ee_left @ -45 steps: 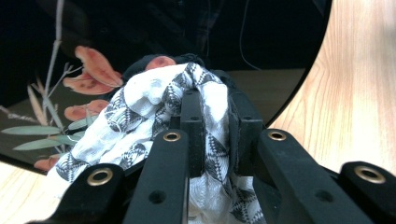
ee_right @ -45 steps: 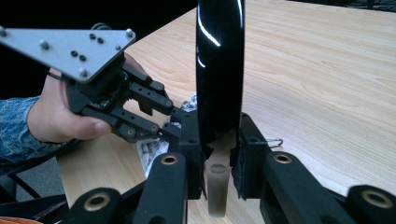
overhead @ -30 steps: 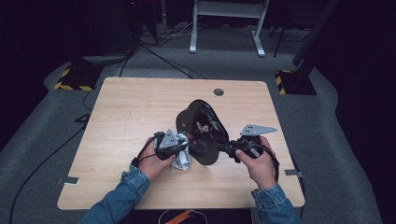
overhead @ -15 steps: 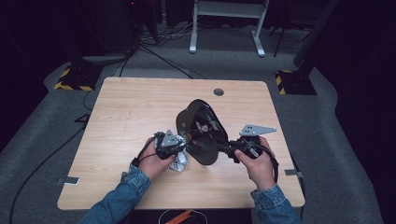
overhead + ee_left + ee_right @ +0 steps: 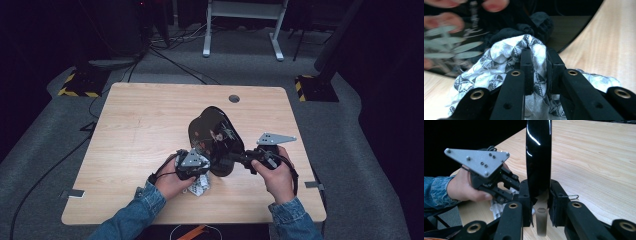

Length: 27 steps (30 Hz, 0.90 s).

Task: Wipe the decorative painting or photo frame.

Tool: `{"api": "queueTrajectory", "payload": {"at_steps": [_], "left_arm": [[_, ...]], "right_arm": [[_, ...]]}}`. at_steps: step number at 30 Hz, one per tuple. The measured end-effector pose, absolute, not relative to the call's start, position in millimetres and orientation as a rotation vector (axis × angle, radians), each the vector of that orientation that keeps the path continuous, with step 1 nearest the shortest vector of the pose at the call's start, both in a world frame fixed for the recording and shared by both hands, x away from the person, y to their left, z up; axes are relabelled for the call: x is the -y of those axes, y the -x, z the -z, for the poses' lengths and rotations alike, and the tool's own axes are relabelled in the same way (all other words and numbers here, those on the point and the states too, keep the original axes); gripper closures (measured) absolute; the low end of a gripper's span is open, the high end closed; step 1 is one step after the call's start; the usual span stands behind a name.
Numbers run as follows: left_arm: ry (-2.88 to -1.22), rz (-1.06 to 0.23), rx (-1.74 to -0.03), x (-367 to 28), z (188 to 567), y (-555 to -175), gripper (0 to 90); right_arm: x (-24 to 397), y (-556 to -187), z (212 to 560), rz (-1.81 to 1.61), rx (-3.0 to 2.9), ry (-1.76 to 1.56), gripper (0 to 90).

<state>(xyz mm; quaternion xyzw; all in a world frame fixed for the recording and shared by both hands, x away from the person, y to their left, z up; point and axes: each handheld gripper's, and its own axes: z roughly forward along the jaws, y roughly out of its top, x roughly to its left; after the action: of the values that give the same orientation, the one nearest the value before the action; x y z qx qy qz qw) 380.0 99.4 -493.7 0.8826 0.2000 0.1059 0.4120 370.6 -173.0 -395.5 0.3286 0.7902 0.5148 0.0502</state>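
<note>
Currently | right gripper (image 5: 537, 195): jaws clamp the black plate's (image 5: 216, 137) rim, upright on edge above the table (image 5: 135, 130) | left gripper (image 5: 539, 62): jaws pinch patterned cloth (image 5: 499, 55) against plate's face

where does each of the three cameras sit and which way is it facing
High view: above the person's side, looking forward and down on the table; both forearms, left gripper, right gripper.
Left gripper view: on the left gripper, looking along its jaws clamped on a patterned cloth against the black plate.
Right gripper view: on the right gripper, edge-on at the plate it grips; the left hand beyond.
Shared: plate, cloth, table.
</note>
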Motion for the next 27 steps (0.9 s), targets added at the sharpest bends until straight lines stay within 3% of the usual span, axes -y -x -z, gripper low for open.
{"api": "queueTrajectory", "payload": {"at_steps": [18,27], "left_arm": [[-2.22,-0.384,-0.66,-123,493,-400,79.2],[-2.082,-0.391,-0.718,-148,473,-405,79.5]], "right_arm": [[176,-371,396,-1.571,-2.422,-0.99,75.6],[173,-369,394,-1.526,-2.378,-0.988,78.4]]}}
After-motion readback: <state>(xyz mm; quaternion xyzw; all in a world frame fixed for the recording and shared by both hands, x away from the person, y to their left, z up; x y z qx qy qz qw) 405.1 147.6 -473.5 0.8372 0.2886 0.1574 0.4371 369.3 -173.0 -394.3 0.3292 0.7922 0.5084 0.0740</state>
